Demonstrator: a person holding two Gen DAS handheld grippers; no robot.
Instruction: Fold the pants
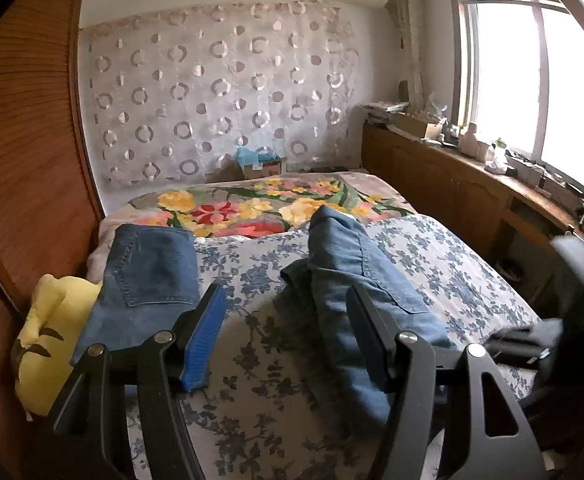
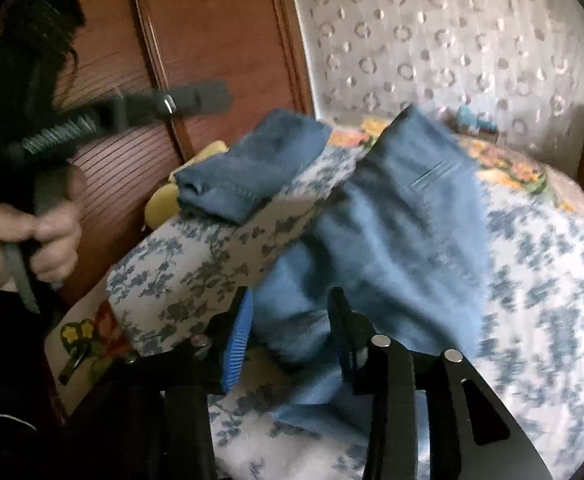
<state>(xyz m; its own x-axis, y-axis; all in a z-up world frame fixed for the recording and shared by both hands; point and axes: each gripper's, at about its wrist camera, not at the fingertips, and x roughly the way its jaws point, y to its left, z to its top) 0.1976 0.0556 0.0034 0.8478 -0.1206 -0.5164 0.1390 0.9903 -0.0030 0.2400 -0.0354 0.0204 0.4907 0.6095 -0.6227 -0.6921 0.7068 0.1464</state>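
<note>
Pants: the light blue pants [image 1: 356, 280] lie in a rumpled, part-folded strip down the middle of the bed [image 1: 452, 264], on its blue-flowered cover; a welt pocket shows on the upper part in the right wrist view.
Right claw: the right claw [image 2: 292, 340] stands wide, its fingers on either side of the near end of the pants [image 2: 392, 232]; I cannot tell whether either pad touches cloth, and the view is blurred.
Left claw: the left claw [image 1: 287, 336] is spread wide above the bed, holding nothing, with the pants just beside its right finger.
Step in hand, as I judge it: taking hold of the near end for a fold.
Doing it well: pinch both layers at an edge, lift evenly, lay the end square over the far part, then smooth.
Nearby: folded darker jeans [image 1: 147, 272] lie at the bed's left, beside a yellow plush toy [image 1: 47, 332].
Writing: no brand, label or lettering can be read.
</note>
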